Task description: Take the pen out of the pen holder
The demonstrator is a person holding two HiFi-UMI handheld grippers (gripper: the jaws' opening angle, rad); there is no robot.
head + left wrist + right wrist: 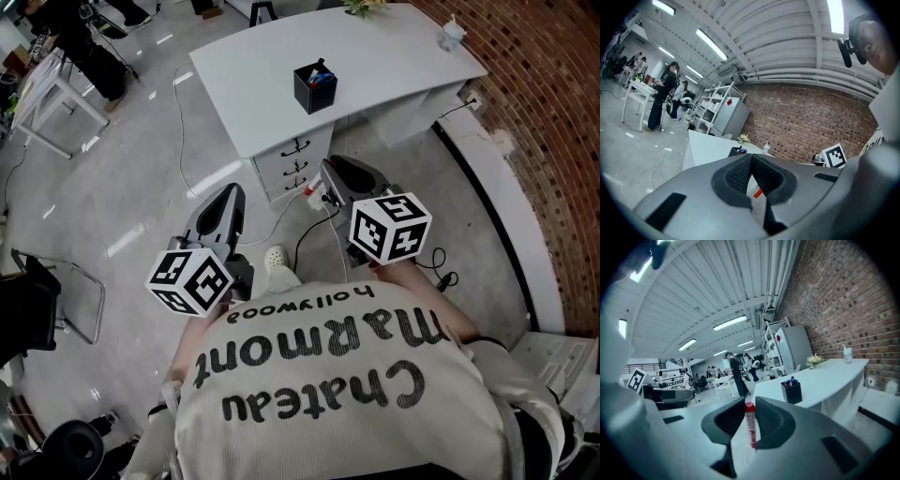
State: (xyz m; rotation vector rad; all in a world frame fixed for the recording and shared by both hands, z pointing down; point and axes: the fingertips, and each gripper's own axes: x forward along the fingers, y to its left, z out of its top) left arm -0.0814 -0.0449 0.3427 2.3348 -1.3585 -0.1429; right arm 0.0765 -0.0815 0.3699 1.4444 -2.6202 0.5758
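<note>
Our sweater fills the near edge. Beyond it, one pen is out and clamped, well apart from the holder.

We stand back from the white desk, with open floor between us and it, so we judge both tools are carried close to the body and roughly level rather than reaching. The left gripper has its pads pressed together on nothing, probably idle because this job needs one tool. The right gripper is closed on the pen, a white barrel with a red cap standing upright across the pads, a hold that likely keeps it from sliding out. The black pen holder sits mid-desk with other pens showing at its mouth.
</note>
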